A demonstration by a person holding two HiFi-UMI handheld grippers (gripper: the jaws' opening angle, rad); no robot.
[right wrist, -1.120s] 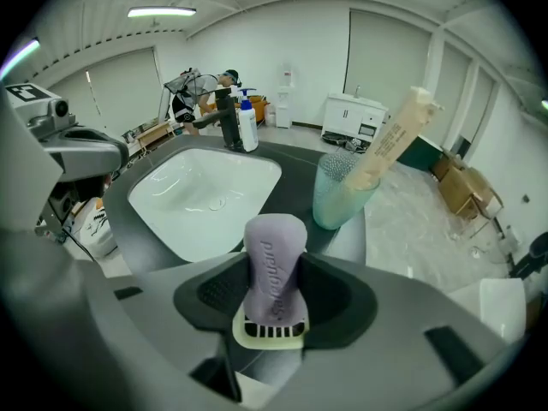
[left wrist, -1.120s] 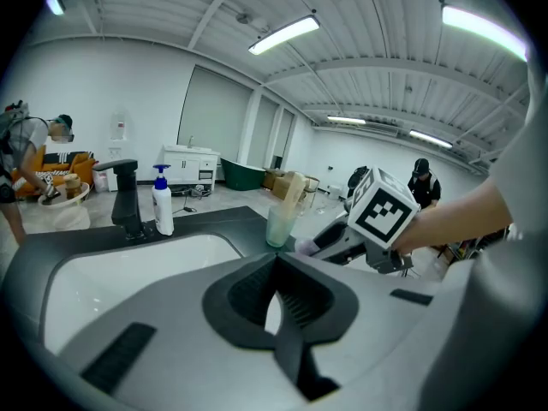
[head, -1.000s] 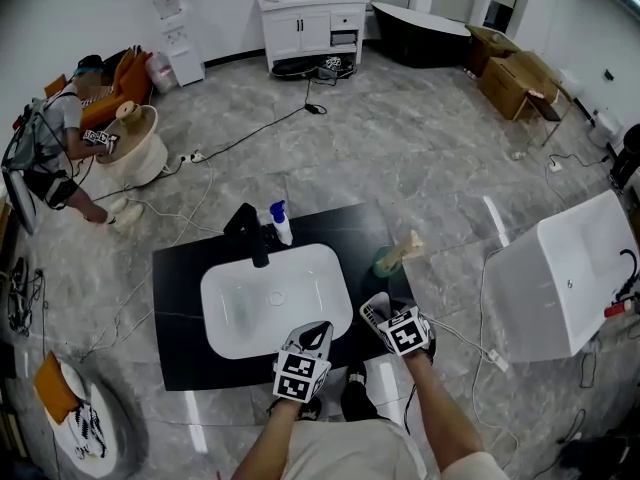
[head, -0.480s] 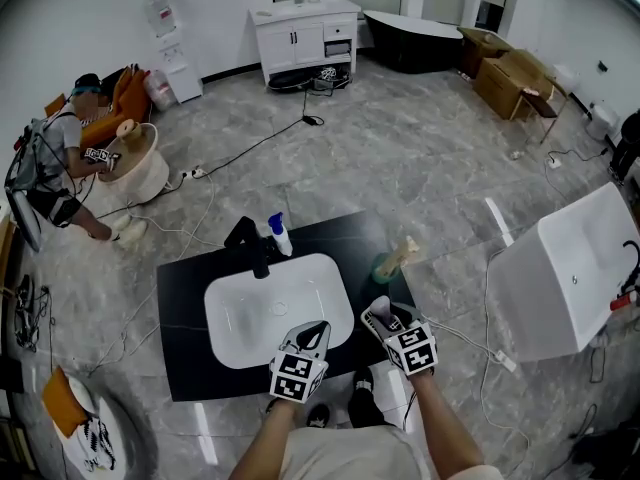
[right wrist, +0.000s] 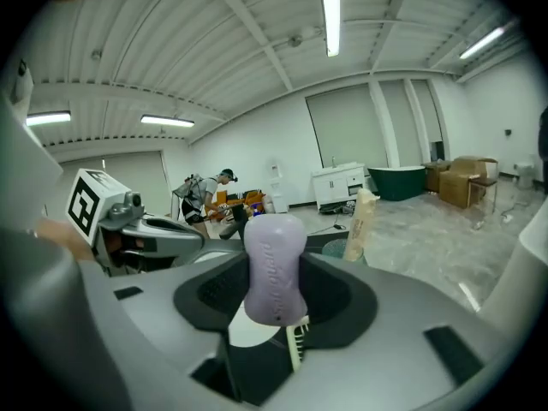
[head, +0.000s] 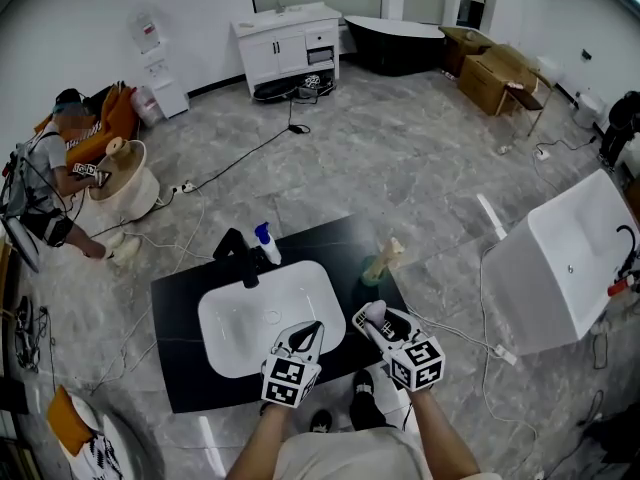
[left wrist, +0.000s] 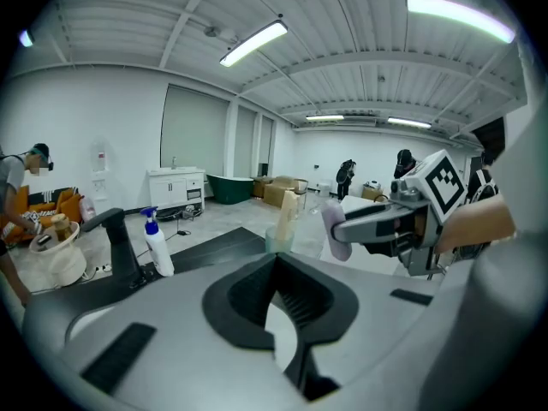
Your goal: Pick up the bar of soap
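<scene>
Black counter (head: 180, 308) w/ white sink (head: 225, 353) set in it, directly below the head cam. White tub (head: 560, 268) tipped on its side, well right of sink, part cut off by frame edge. Black faucet (head: 240, 253) at sink's far rim. White pump bottle (head: 266, 245), blue top, just right of faucet; label too small to read. Green cup (head: 372, 269) off sink's far-right corner w/ a beige item (head: 388, 256) standing in it; can't tell what the item is.

L gripper (left wrist: 276, 268) over sink's near rim: jaws pressed together, nothing between them; only a sliver of white sink shows under the pads. R gripper (head: 368, 314) over counter at sink's near-right corner, apart from L. Its jaws pinch the soap bar (right wrist: 274, 268), pale lilac, standing upright, top half poking above the pads, lower end hidden between them. Embossed lettering runs down the bar's face; blurred, not readable. Soap is clear of counter and sink.

Each gripper's cube shows b/w square marker patterns, no text. Person's forearms cut off at bottom edge of head view.
</scene>
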